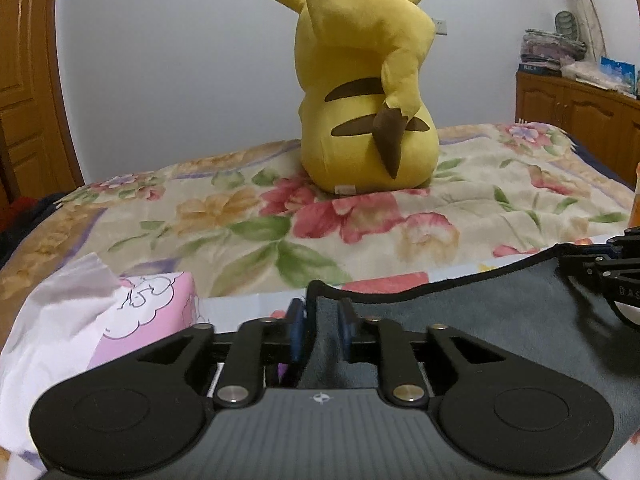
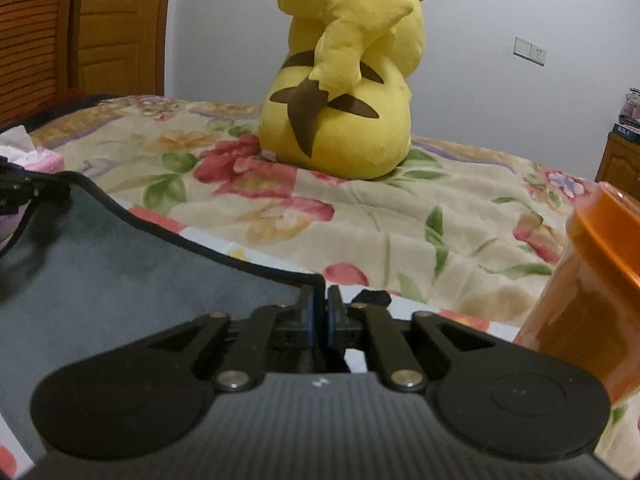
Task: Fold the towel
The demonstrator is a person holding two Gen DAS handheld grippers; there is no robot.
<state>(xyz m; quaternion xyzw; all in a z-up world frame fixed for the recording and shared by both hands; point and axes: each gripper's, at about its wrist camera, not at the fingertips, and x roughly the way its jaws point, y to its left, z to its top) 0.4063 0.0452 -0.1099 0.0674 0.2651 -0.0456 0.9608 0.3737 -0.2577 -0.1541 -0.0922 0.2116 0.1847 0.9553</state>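
Note:
A dark grey towel [image 1: 480,312] with a black hem hangs between my two grippers above the flowered bed. My left gripper [image 1: 322,320] is shut on the towel's left corner, which pokes up between the blue pads. My right gripper [image 2: 323,312] is shut on the towel's right corner [image 2: 312,284]; the towel [image 2: 140,264] spreads away to its left. The right gripper also shows at the right edge of the left wrist view [image 1: 612,276], and the left gripper at the left edge of the right wrist view [image 2: 20,192].
A big yellow plush toy [image 1: 360,92] sits on the flowered bedspread [image 1: 240,216] ahead. A pink tissue pack [image 1: 132,320] lies to the left. An orange container [image 2: 592,296] stands close on the right. Wooden cabinets [image 1: 576,104] are at the far right.

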